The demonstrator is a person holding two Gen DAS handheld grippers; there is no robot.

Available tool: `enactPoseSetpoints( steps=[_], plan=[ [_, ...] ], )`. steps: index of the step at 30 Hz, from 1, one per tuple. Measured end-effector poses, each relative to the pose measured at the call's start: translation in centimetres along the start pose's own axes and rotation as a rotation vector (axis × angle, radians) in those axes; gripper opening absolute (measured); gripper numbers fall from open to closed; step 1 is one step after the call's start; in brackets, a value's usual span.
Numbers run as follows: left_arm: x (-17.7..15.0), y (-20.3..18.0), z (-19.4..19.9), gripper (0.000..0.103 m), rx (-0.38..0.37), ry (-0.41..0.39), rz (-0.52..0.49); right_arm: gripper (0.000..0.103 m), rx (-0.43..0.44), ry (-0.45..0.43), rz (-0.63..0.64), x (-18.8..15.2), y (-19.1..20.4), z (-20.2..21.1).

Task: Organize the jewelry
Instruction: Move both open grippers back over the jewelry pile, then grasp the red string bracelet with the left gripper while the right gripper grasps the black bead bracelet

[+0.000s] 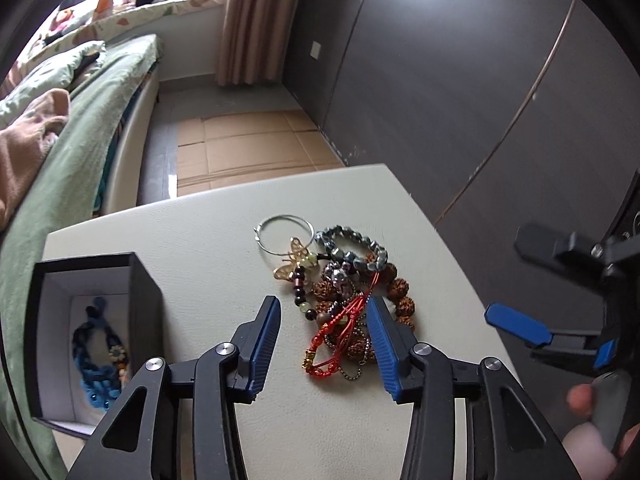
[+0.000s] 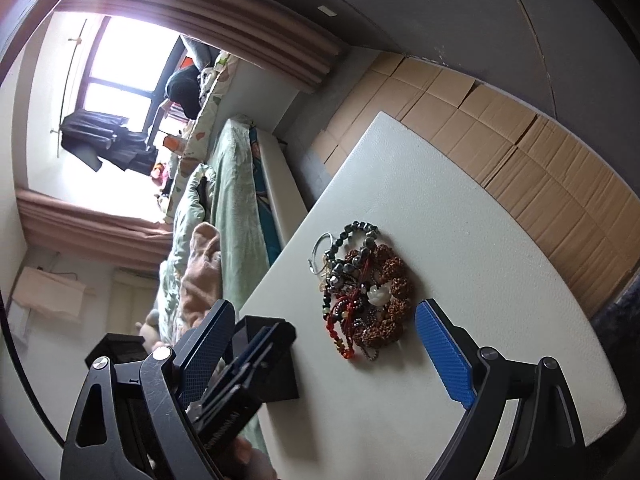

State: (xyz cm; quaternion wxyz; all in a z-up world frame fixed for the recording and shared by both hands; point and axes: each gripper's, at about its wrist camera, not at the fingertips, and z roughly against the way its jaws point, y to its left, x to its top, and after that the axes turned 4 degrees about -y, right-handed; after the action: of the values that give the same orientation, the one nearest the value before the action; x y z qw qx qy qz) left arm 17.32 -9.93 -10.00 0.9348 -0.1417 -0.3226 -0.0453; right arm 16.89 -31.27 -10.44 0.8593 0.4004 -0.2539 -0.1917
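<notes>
A tangled jewelry pile (image 1: 344, 292) lies on the white table (image 1: 200, 232): a silver hoop (image 1: 284, 236), a butterfly charm (image 1: 290, 264), grey beads (image 1: 356, 248), brown seed beads (image 1: 400, 288) and a red cord bracelet (image 1: 340, 332). My left gripper (image 1: 325, 316) hangs over the pile's near end, jaws partly apart, the red cord between them, pads pressing on nothing. A black box (image 1: 144, 288) at the left holds a blue braided bracelet (image 1: 100, 356). My right gripper (image 2: 326, 344) stands wide open just short of the pile (image 2: 360, 292), nothing between its fingers.
A bed with a green blanket (image 1: 60, 200) runs along the table's left side. Flattened cardboard (image 1: 248, 148) covers the floor beyond the far edge, and a dark wardrobe wall (image 1: 440, 80) stands at the right. A person's hand (image 1: 580, 400) holds the right gripper.
</notes>
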Motion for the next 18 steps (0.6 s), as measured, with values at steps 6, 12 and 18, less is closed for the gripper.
enactPoseSetpoints(
  steps=[6, 12, 18],
  plan=[
    [-0.6, -0.1, -3.0, 0.04, 0.031, 0.097, -0.029, 0.088, -0.007, 0.02, -0.037, 0.6, -0.5, -1.2],
    [-0.9, 0.0, -4.1, 0.018, -0.043, 0.12, -0.043, 0.084, -0.016, 0.045, -0.055, 0.8, -0.5, -2.3],
    [-0.6, 0.7, -2.2, 0.007, -0.079, 0.108, -0.029, 0.082, -0.023, 0.053, -0.035, 0.8, 0.0, -3.0]
  ],
)
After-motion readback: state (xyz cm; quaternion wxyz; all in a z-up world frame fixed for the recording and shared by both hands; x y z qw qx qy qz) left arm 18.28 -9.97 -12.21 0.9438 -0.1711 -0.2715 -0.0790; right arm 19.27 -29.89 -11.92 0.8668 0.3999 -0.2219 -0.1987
